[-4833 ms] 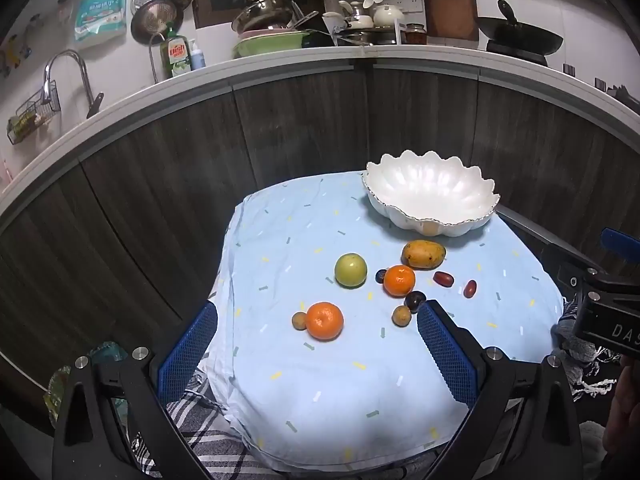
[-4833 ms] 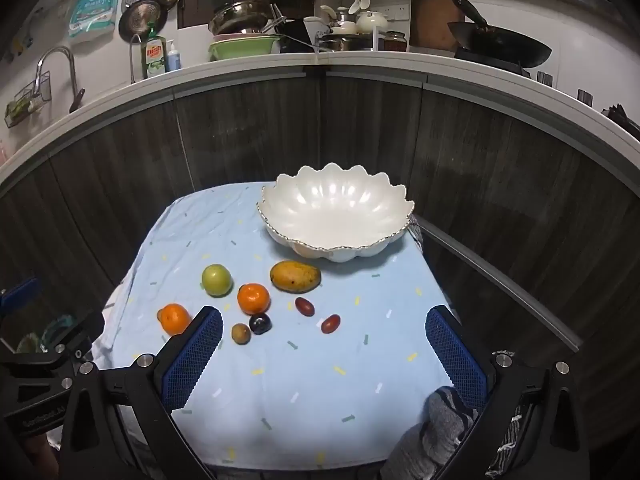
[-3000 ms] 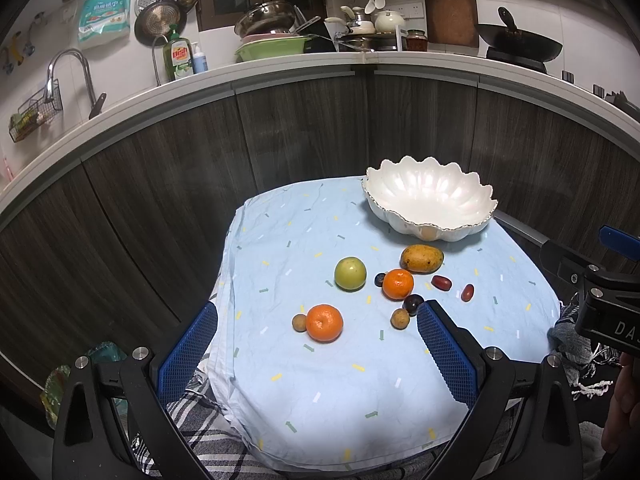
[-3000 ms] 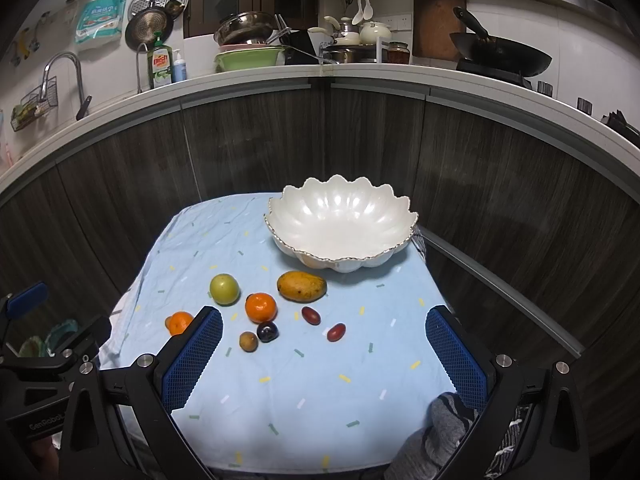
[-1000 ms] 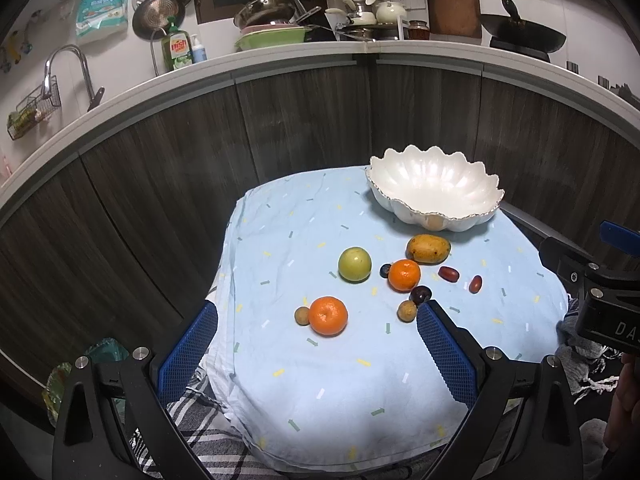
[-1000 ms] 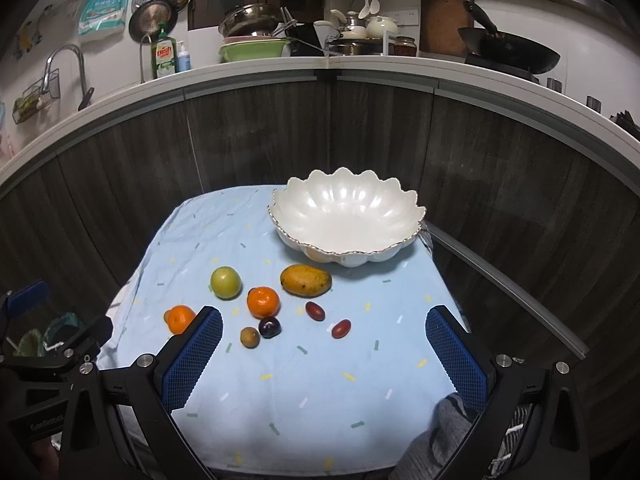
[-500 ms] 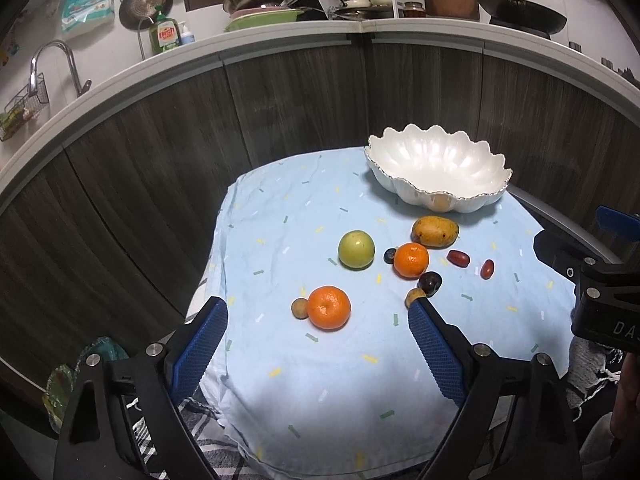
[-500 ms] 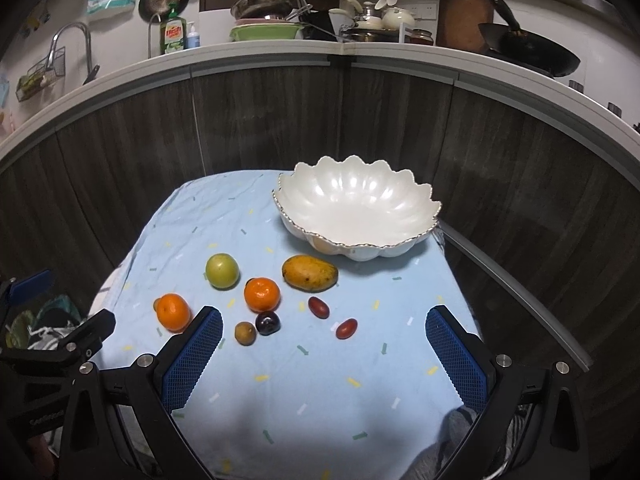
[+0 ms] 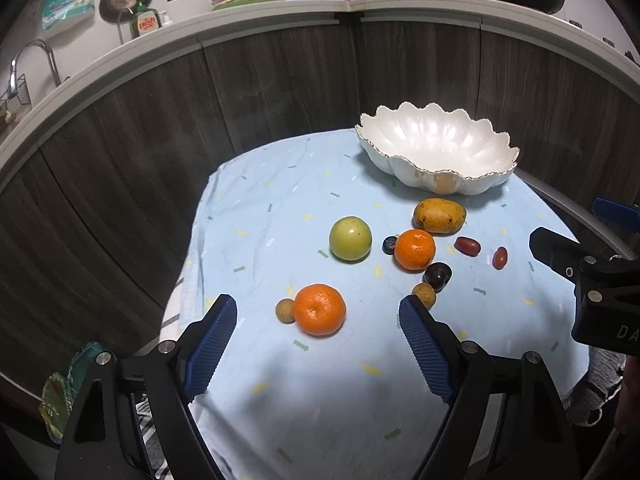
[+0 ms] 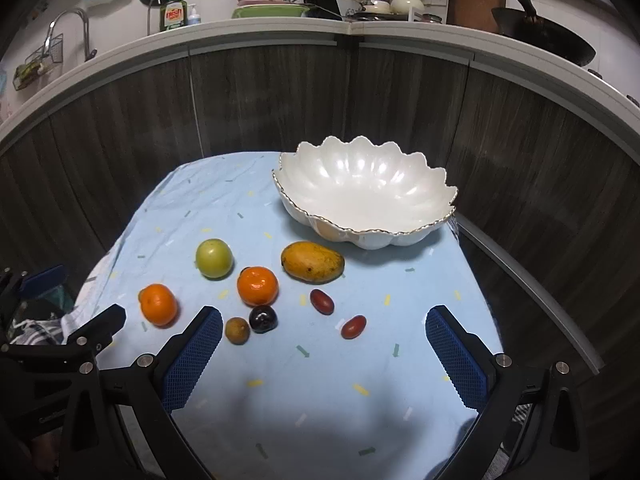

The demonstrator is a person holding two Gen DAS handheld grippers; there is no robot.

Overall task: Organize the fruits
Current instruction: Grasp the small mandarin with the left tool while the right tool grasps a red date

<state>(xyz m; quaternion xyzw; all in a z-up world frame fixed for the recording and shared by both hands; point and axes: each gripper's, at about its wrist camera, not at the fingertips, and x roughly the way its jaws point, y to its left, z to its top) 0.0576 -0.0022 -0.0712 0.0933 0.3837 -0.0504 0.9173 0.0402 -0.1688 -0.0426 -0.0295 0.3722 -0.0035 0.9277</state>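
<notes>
On the light blue tablecloth (image 9: 280, 200) lie loose fruits, with an empty white scalloped bowl (image 9: 436, 140) at the back right. My left gripper (image 9: 316, 305) hovers over the near orange (image 9: 319, 309). Its jaws are closing, with the orange in line between the blue pads, which do not touch it. A small brown fruit (image 9: 285, 310) touches that orange. Further back are a green apple (image 9: 350, 238), a second orange (image 9: 414, 249), a mango (image 9: 439, 215), a dark plum (image 9: 437, 273) and two red dates (image 9: 467, 245). My right gripper (image 10: 324, 316) stands open above the cloth and holds nothing.
Dark wood cabinet fronts (image 9: 280, 80) curve behind the table under a counter (image 10: 280, 28) loaded with dishes, a wok and a sink tap. The cloth's left edge (image 9: 192, 240) drops off beside my left gripper. A striped towel (image 10: 36, 328) lies at the left.
My left gripper has sunk towards the near orange and its jaws have narrowed. The fruits and bowl have not moved. The right gripper has stayed open and shifted little.
</notes>
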